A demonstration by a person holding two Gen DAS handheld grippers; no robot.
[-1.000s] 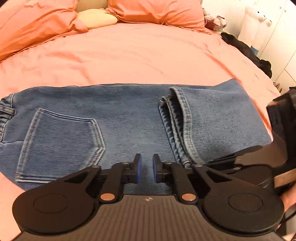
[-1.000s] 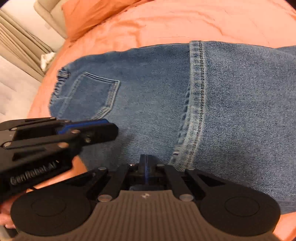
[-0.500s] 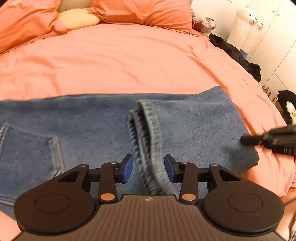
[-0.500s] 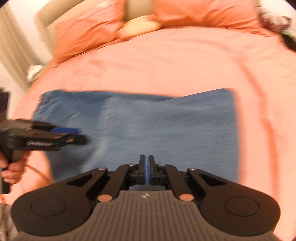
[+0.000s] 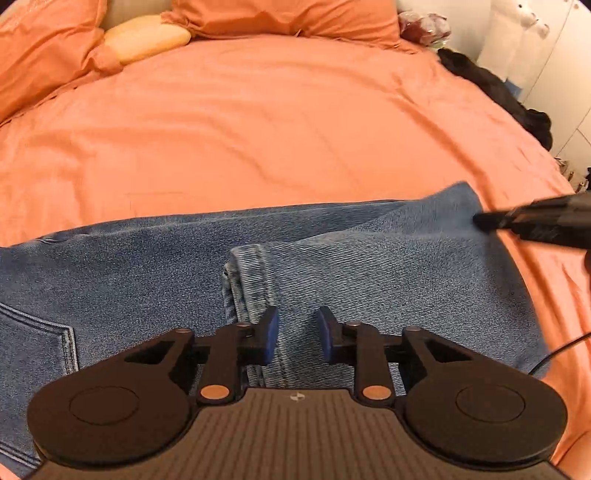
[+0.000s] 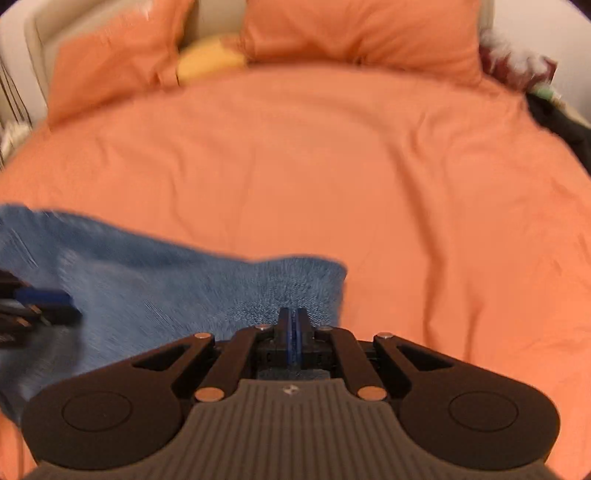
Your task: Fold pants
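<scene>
Blue jeans (image 5: pixel 369 280) lie folded across the orange bed, the leg hem (image 5: pixel 247 266) doubled back on top and a back pocket (image 5: pixel 33 343) at the left. My left gripper (image 5: pixel 295 336) hovers low over the folded leg just right of the hem. Its jaws are closing, with denim below the gap and no pad pressing on it. My right gripper (image 6: pixel 293 325) is shut with nothing in it, above the jeans' (image 6: pixel 184 295) right corner. The left wrist view shows the right gripper (image 5: pixel 535 221) at the jeans' far right edge. The left gripper (image 6: pixel 40 306) appears blurred in the right wrist view.
Orange pillows (image 5: pixel 288 18) and a yellow cushion (image 5: pixel 147 40) line the head of the bed (image 5: pixel 258 129). Dark clothes (image 5: pixel 498 96) lie along the bed's right side, before white cupboards (image 5: pixel 554 74). A thin cable (image 5: pixel 565 350) trails at the right.
The left gripper slid right along the jeans, from near the pocket to just past the hem; its jaws widened, then narrowed. The right gripper swung right to the jeans' right corner, staying shut.
</scene>
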